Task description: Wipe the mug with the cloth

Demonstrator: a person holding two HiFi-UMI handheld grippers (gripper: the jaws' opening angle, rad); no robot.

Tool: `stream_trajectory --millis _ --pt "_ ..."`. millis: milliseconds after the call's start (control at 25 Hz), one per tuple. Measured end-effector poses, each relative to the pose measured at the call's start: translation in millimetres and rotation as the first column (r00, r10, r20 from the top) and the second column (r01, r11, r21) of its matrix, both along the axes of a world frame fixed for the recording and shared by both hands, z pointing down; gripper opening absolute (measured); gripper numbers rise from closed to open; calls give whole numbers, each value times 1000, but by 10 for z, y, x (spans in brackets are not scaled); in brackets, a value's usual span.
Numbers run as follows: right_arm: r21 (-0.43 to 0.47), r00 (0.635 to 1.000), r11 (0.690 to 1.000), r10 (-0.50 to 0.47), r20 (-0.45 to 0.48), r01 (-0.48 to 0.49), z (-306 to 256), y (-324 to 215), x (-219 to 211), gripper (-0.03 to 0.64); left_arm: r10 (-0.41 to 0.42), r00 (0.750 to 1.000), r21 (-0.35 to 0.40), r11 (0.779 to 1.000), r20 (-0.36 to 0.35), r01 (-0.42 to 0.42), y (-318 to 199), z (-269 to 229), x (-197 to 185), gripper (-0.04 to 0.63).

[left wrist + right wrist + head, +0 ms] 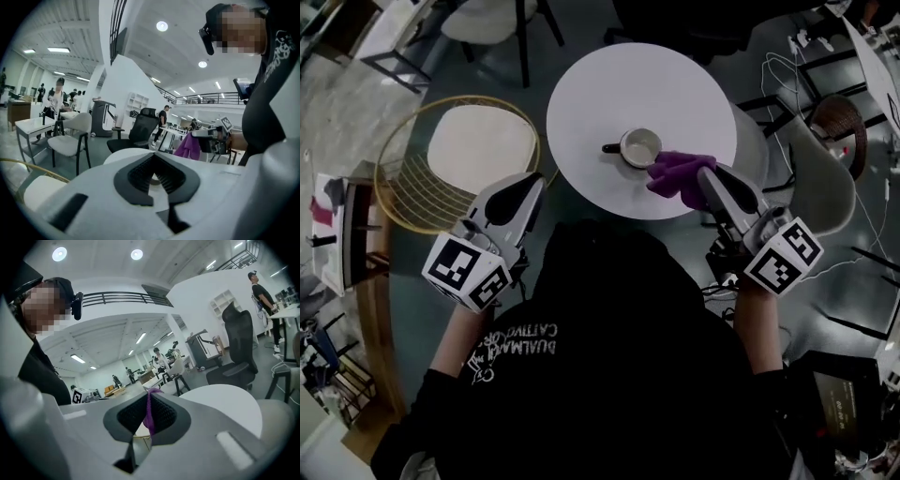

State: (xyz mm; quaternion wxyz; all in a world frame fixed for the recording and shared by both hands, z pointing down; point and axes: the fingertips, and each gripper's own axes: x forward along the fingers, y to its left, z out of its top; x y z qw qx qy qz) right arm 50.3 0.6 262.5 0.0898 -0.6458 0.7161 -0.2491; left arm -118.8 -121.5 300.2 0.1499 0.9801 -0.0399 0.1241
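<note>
A cream mug (638,147) with a dark handle pointing left stands upright near the middle of the round white table (609,89). Just right of it hangs a purple cloth (678,175), and my right gripper (704,174) is shut on it. In the right gripper view the cloth (150,414) shows as a thin fold pinched between the pads, with the mug's rim (141,440) below. My left gripper (533,182) is shut and holds nothing, off the table's left edge. In the left gripper view the cloth (188,146) hangs at the right.
A wire-frame chair with a beige seat (478,145) stands left of the table. A grey chair (811,178) and floor cables (783,66) are on the right. Office chairs, desks and people fill the background of both gripper views.
</note>
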Motion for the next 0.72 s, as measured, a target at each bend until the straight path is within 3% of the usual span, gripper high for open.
stream_trajectory --millis 200,320,520,720 --pt "-58 998 998 1 58 3 423 40 100 20 134 984 -10 991 118 -134 226 571 434 -2" --pt "-89 993 996 -7 118 17 728 30 84 20 146 975 -43 989 165 -141 194 935 650 -2" --pt "-91 977 994 -46 207 66 1216 -40 174 20 138 967 -18 990 216 -138 56 1492 1096 0" --pt "-63 941 982 -152 304 179 1600 -167 9 20 220 936 10 973 274 -231 58 1924 1406 127"
